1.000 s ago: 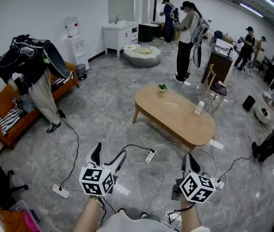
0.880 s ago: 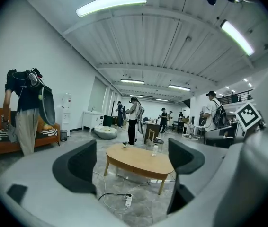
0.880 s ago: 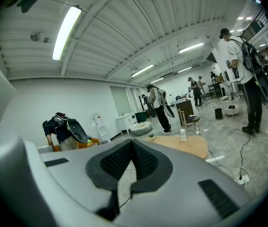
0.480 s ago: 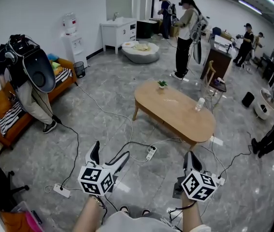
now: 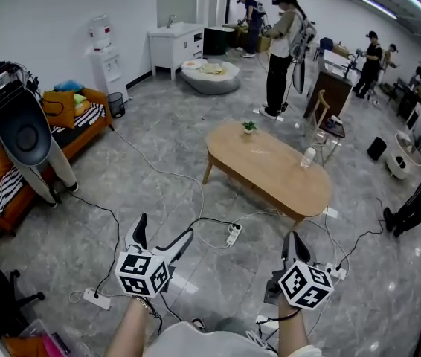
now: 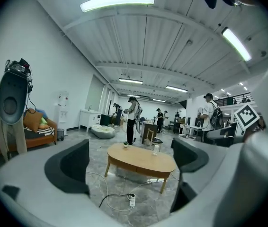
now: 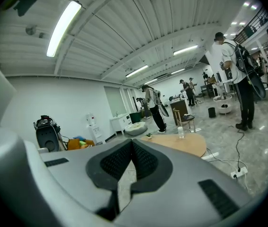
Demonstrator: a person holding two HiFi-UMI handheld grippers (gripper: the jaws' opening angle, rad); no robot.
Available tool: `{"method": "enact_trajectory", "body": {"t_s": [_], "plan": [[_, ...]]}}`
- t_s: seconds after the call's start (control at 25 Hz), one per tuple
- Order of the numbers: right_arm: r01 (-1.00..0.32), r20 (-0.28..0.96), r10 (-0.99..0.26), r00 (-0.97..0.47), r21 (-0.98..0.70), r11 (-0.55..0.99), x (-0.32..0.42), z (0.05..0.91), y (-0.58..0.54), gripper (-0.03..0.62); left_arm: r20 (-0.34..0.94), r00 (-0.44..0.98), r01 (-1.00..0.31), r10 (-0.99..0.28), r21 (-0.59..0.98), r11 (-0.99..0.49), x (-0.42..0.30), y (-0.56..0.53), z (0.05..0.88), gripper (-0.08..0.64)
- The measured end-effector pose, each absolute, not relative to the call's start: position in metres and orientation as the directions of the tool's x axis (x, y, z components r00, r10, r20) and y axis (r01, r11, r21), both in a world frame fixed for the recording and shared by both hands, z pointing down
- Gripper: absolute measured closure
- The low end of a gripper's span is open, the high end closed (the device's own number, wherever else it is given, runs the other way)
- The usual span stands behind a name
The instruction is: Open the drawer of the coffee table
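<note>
Light-wood coffee table (image 5: 270,171): sitting on the grey floor, well ahead of both grippers, nothing touching it.
Table axis: the oval top is running long from the potted plant (image 5: 249,131) end, far-left in the head view, to the near-right end; one long side is facing the person.
Drawer: not showing in any view. Only a plain apron under the top is showing in the left gripper view, so I cannot place the front or the pull.
Left gripper (image 5: 164,229): jaws have just been opening and are standing wide, nothing between them.
Right gripper (image 5: 294,240): jaws pressing together, empty.
Step in hand: judging it as the approach to the table.
Doing it well: stepping over the power strip (image 5: 231,236) and cables lying on the table's near side, getting low to find the drawer front, squaring the wide jaws on its pull, then drawing straight out.
Bottle (image 5: 307,161): standing on the top near the far edge, so pulling gently is probably safer.
</note>
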State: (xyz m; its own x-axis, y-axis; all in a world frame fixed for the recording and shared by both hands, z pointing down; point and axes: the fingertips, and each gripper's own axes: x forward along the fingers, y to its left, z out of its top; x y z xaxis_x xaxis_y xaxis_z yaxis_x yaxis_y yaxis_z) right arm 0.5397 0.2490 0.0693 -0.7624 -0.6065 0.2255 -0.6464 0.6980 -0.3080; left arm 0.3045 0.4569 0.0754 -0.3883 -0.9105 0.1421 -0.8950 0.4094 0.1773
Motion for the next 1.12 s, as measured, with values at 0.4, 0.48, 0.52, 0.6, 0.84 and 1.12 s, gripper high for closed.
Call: {"method": "enact_trajectory", "body": {"t_s": [0.4,0.48,0.52,0.6,0.84,1.12], "plan": [[-0.683,0.290,-0.618,-0.730,-0.303,0.665,0.513,0.093,0.247,0.592,0.176,-0.388,-0.883,-0.905,0.210,0.419,0.256,0.453,0.096,0.025],[-0.684,0.293,-0.618,-0.729,-0.301,0.664,0.501,0.095,0.239,0.592,0.181,-0.390,-0.881,-0.903,0.210,0.423,0.244,0.447,0.099,0.025],[-0.684,0.294,-0.617,-0.730,-0.301,0.665,0.495,0.096,0.233,0.592,0.181,-0.395,-0.879,-0.901,0.211,0.427,0.237,0.443,0.100,0.025],[-0.680,0.297,-0.612,-0.733,-0.303,0.668,0.479,0.100,0.220,0.592,0.179,-0.402,-0.875,-0.898,0.213,0.434,0.222,0.431,0.101,0.025],[-0.655,0.311,-0.577,-0.755,-0.328,0.680,0.407,0.113,0.171,0.592,0.205,-0.412,-0.866,-0.888,0.215,0.452,0.164,0.388,0.112,0.025],[-0.625,0.296,-0.551,-0.780,-0.334,0.705,0.317,0.098,0.100,0.591,0.226,-0.418,-0.861,-0.880,0.210,0.463,0.084,0.322,0.104,0.025]]}}
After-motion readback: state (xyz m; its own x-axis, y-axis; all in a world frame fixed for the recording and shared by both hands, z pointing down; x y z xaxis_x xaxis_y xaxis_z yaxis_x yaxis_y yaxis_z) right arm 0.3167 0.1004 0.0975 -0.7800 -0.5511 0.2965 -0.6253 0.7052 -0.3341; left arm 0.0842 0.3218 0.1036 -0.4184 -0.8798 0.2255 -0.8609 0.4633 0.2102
